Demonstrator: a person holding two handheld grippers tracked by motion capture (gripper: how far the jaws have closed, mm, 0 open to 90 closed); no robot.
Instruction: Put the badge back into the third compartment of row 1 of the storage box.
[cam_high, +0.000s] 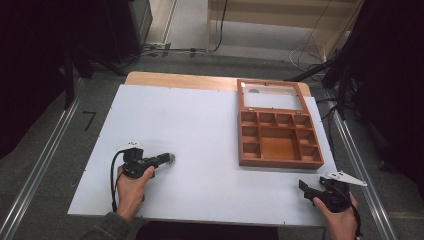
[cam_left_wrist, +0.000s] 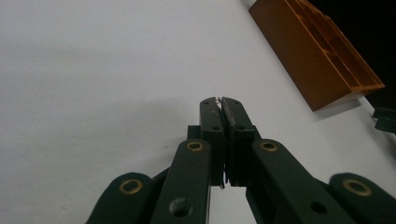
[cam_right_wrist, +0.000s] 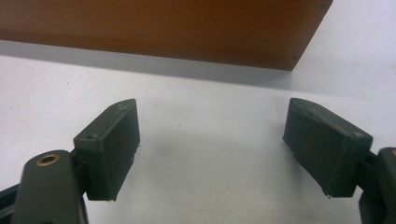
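My left gripper (cam_high: 169, 159) lies low over the white sheet (cam_high: 200, 125) at the front left, pointing right. Its jaws are shut, and a thin shiny sliver (cam_left_wrist: 219, 100) shows pinched in the seam between the pads; I cannot tell what it is. In the high view a small pale speck (cam_high: 172, 158) sits at the jaw tips. My right gripper (cam_high: 308, 189) rests at the front right, open, with bare sheet between its fingers (cam_right_wrist: 114, 144). It faces the front wall of the wooden compartment box (cam_right_wrist: 163, 28), a short way off.
The wooden box (cam_high: 240, 145) stands at the right with several compartments, its glass lid (cam_high: 272, 95) folded back behind it. It also shows in the left gripper view as an orange box (cam_left_wrist: 303, 60). Metal rails (cam_high: 40, 165) run along both table sides.
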